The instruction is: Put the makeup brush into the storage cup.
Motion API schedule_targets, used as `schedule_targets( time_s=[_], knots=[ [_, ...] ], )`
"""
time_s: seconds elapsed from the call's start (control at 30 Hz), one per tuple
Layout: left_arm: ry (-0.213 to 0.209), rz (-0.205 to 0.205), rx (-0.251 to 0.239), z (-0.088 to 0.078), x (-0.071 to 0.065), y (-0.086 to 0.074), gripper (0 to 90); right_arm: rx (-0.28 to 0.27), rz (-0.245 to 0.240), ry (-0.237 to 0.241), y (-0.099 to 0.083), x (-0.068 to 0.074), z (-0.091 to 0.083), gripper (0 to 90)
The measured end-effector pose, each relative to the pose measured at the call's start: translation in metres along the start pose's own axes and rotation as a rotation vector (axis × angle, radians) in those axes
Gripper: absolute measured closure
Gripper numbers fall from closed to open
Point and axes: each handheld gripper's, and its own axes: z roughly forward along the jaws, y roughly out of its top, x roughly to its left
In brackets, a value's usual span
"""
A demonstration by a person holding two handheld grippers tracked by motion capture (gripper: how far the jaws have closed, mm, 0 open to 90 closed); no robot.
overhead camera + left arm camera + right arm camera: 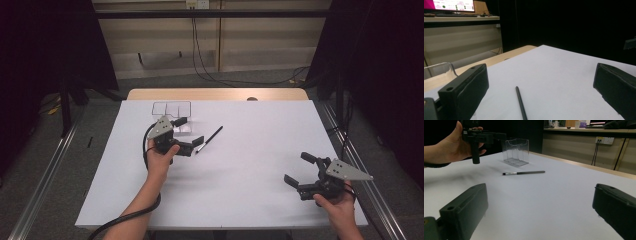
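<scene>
I see the black pen (209, 139) flat on the white worktop (250, 200), its long axis running from 7 to 1 o'clock in the high view. My left hand-held gripper (189, 131) sits wide open just at its 9 o'clock, empty, pen between the jaws ahead. The clear holder (172, 111) stands at 11 o'clock. My right hand-held gripper (300, 169), also open and empty, waits well apart at 4 o'clock.
</scene>
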Motion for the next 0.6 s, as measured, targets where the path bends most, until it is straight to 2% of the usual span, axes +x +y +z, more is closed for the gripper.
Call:
schedule_targets(
  time_s=[0.23, 0.37, 0.6],
  knots=[
    [0.002, -0.008, 0.021, 0.009, 0.0, -0.001, 0.0, -0.005, 0.0, -0.001, 0.0, 0.001, -0.001, 0.0],
    [0.021, -0.014, 0.088, 0.016, 0.0, 0.002, 0.0, -0.005, 0.002, -0.003, 0.0, 0.0, -0.002, 0.0],
    [0.026, -0.01, 0.133, 0.025, -0.001, 0.003, 0.0, -0.006, 0.002, -0.004, 0.0, 0.0, -0.002, 0.0]
  ],
)
